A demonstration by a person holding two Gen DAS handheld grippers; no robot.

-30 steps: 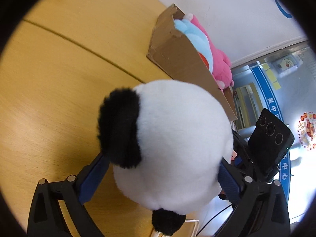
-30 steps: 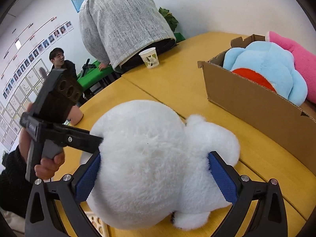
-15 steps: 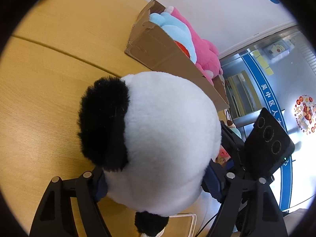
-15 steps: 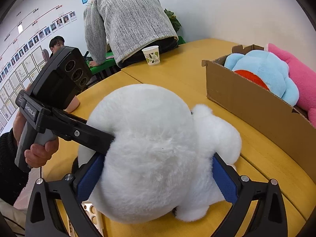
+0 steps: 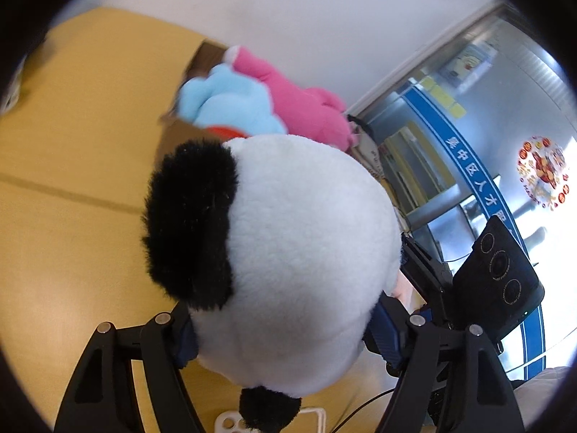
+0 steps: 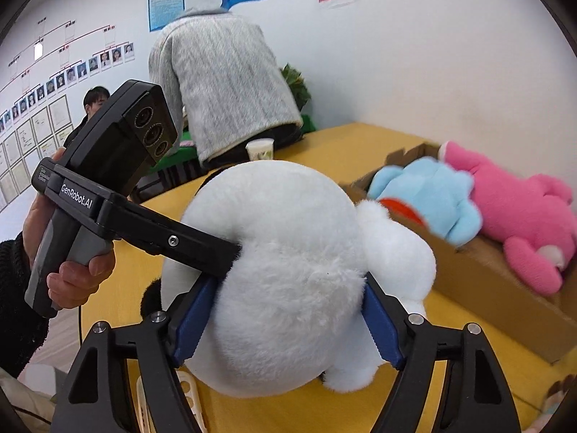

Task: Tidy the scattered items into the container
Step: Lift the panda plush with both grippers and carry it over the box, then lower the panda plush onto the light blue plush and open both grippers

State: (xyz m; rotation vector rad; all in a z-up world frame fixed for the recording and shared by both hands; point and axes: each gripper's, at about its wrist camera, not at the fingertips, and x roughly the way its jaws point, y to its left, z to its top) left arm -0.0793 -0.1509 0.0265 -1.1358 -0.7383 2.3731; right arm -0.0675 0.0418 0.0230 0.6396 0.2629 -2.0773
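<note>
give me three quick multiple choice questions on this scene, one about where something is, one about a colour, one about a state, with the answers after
1. Where is the blue plush toy?
A. on the floor
B. in the cardboard box, beside the pink plush toy
C. under the paper cup

2. What colour is the ear of the panda plush in the left wrist view?
A. black
B. pink
C. brown

3. What is the state of the two grippers?
A. both open and empty
B. only the right grips the panda
C. both the left gripper and the right gripper are clamped on the panda

Answers:
1 B, the blue toy lies inside the box next to the pink one.
2 A, the fluffy ear is black against white fur.
3 C, blue pads of each gripper press into its fur.
</note>
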